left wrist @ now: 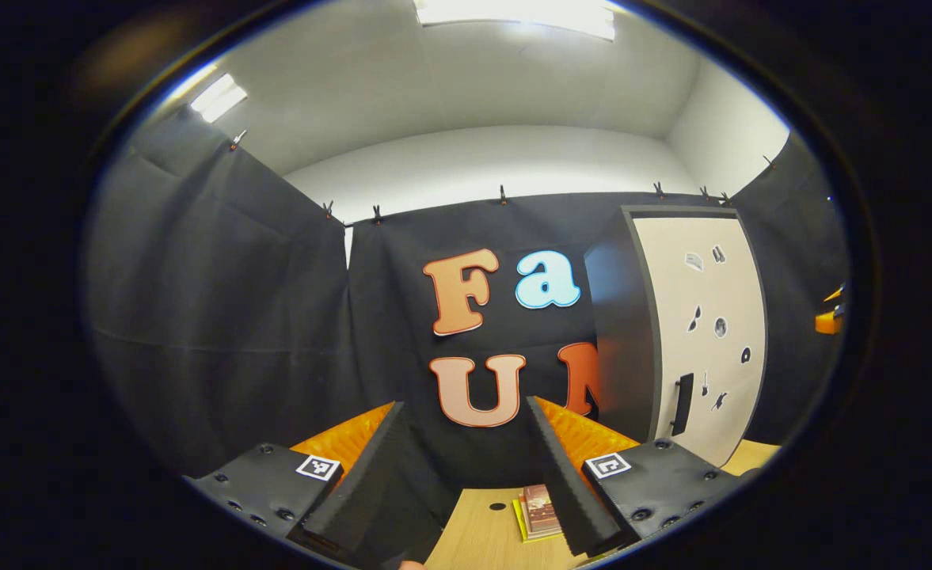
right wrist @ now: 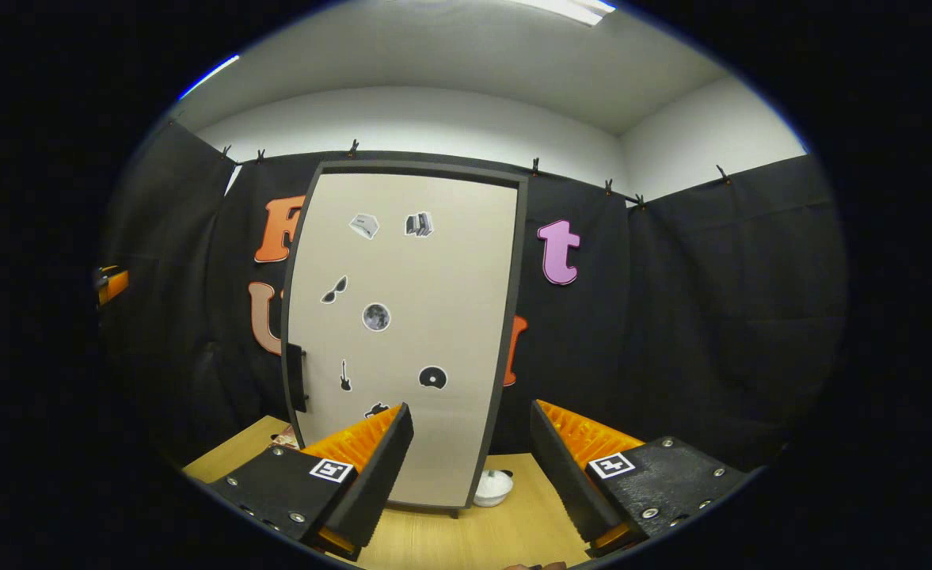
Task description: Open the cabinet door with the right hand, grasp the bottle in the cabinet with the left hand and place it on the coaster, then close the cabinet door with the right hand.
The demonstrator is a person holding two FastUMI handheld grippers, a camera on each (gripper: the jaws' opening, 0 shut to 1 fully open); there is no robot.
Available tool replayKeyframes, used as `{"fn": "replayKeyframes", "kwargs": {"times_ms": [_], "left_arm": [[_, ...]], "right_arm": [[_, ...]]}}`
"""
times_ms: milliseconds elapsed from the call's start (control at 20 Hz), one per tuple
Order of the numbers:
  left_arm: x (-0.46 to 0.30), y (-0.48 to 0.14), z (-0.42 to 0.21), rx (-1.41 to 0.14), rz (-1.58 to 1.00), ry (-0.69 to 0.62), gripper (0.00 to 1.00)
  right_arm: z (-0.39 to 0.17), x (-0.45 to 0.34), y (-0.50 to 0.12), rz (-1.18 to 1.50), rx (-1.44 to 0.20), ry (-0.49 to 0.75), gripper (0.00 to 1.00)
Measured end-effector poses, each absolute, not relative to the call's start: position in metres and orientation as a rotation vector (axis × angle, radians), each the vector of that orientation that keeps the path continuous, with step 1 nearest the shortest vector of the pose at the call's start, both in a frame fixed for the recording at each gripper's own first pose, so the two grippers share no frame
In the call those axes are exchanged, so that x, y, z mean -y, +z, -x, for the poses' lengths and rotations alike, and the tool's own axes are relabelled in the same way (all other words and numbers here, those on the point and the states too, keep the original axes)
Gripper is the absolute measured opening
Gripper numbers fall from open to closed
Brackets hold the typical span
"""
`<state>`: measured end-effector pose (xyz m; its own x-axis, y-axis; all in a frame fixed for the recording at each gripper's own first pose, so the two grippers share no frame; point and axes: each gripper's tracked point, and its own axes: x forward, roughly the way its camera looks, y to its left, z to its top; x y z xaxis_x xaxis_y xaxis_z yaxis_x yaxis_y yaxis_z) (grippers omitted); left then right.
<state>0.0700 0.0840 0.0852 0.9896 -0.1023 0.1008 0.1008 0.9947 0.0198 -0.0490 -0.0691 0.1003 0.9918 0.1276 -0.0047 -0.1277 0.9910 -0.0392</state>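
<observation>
- I am holding my left gripper (left wrist: 466, 475) above the counter (left wrist: 481, 538) with its fingers spread wide and nothing between them.
- My right gripper (right wrist: 469, 467) is also gaping open and empty, facing the cabinet door (right wrist: 402, 332).
- The door is sitting shut, its dark handle (right wrist: 296, 378) on the left edge.
- The cabinet (left wrist: 687, 332) is standing upright on the counter.
- A small stack, perhaps the coaster (left wrist: 539, 511), is lying on the counter by my left gripper.
- A white bowl-like thing (right wrist: 492, 487) is sitting beside the cabinet's foot.

one cabinet (right wrist: 402, 332), seven door stickers (right wrist: 376, 317), one white bowl (right wrist: 492, 487)
</observation>
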Motion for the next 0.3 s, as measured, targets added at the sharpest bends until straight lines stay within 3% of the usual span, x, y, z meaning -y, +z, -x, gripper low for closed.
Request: {"fn": "replayKeyframes", "kwargs": {"times_ms": [300], "left_arm": [[-0.073,0.090,-0.059,0.095,-0.001,-0.106,0.97]], "right_arm": [[0.072,0.109,0.130,0.034,0.060,0.080,0.92]]}}
